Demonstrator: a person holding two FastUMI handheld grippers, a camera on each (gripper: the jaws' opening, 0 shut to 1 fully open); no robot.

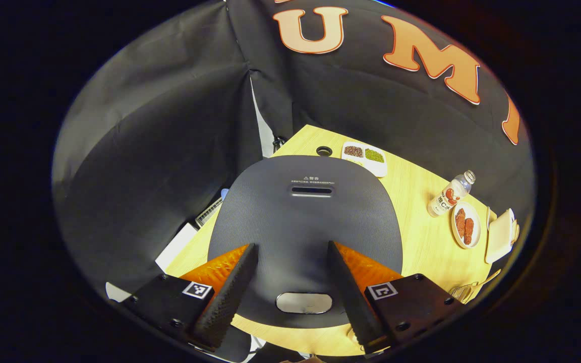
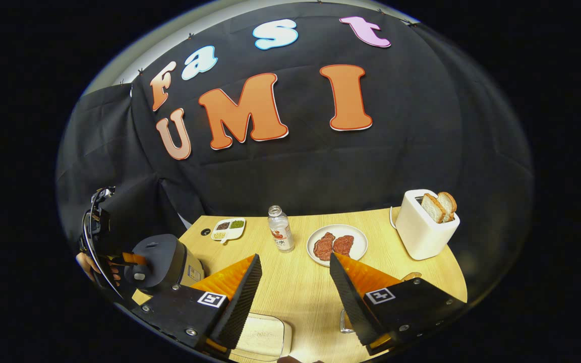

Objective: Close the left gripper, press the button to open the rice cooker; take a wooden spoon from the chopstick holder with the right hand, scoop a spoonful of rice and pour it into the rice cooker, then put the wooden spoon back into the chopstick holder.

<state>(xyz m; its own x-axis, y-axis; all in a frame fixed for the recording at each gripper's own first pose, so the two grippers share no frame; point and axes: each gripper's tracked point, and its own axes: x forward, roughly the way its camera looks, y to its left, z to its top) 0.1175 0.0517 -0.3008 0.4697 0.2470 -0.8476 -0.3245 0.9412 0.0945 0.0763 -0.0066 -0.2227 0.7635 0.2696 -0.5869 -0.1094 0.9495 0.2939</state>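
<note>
Rice cooker (image 1: 304,222) sits on table's (image 1: 421,252) left end: dark, rounded lid w/ fine ribbed texture, slot vent near back, glossy oval button (image 1: 303,303) at front edge; lid down. Left gripper (image 1: 290,282) hangs just above it, fingers wide apart, button between them. Right gripper (image 2: 290,287) fingers also spread, over pale wood-grain top, rectangular clear rice container (image 2: 263,337) below.
</note>
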